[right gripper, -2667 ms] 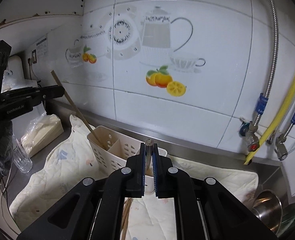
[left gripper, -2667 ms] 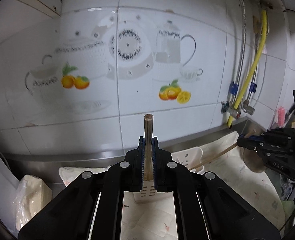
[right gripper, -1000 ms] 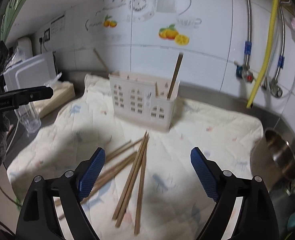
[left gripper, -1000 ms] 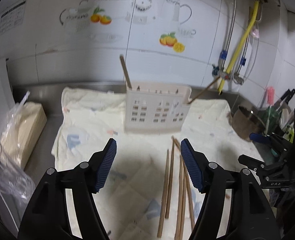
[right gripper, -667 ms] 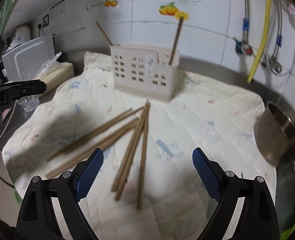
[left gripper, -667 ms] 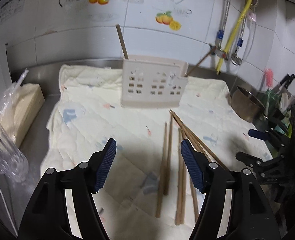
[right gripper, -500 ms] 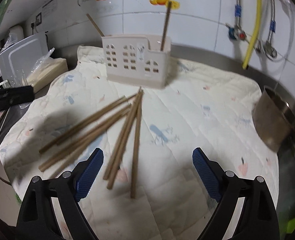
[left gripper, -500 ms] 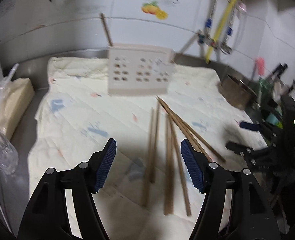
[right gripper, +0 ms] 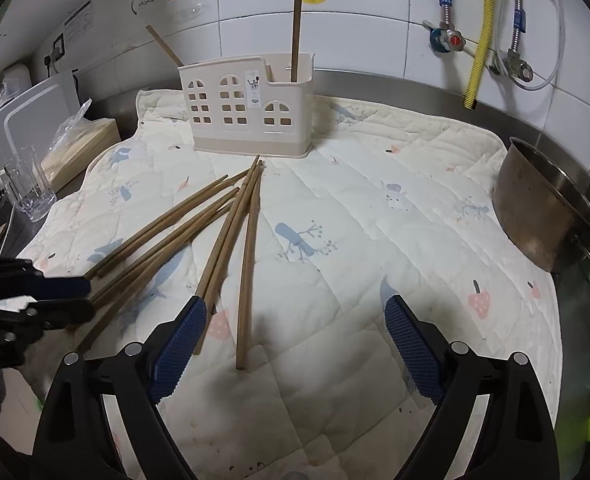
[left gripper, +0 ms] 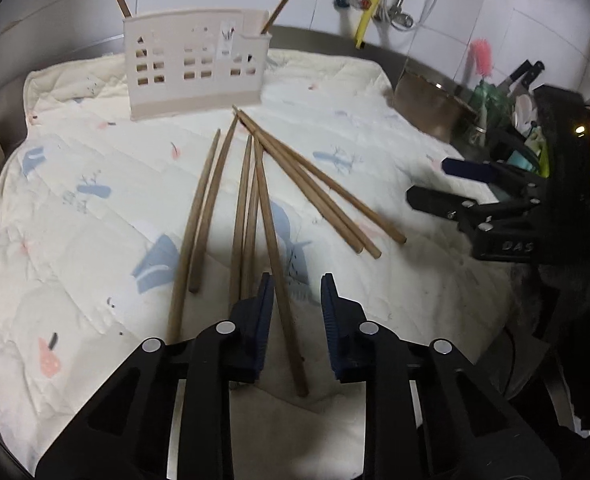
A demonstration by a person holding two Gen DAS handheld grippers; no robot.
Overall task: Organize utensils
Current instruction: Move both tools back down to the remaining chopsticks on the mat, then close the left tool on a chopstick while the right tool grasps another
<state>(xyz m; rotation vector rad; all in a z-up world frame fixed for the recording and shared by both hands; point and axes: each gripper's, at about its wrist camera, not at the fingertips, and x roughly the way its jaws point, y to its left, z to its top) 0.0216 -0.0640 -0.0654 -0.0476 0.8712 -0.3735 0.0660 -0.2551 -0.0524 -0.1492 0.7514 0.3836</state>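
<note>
Step in hand: next pickup. Loose chopsticks [left gripper: 255, 200] fan out on the quilted mat [left gripper: 375, 140] in front of the utensil caddy [left gripper: 195, 72], which already holds two sticks. Left gripper [left gripper: 297, 300], jaws part-open and empty, straddles one chopstick's near end. Right gripper [right gripper: 295, 332] gapes wide, empty. Next move probably: left closes on that stick alone, lifts, carries to caddy.

Our left claw [left gripper: 296, 300] and right claw [right gripper: 295, 340] are matte black plastic, each with two blue cross-hatched pads [right gripper: 413, 346] and round silver screws [left gripper: 225, 327]. White lettering "DAS" [left gripper: 517, 246] marks our right claw's side.
</note>
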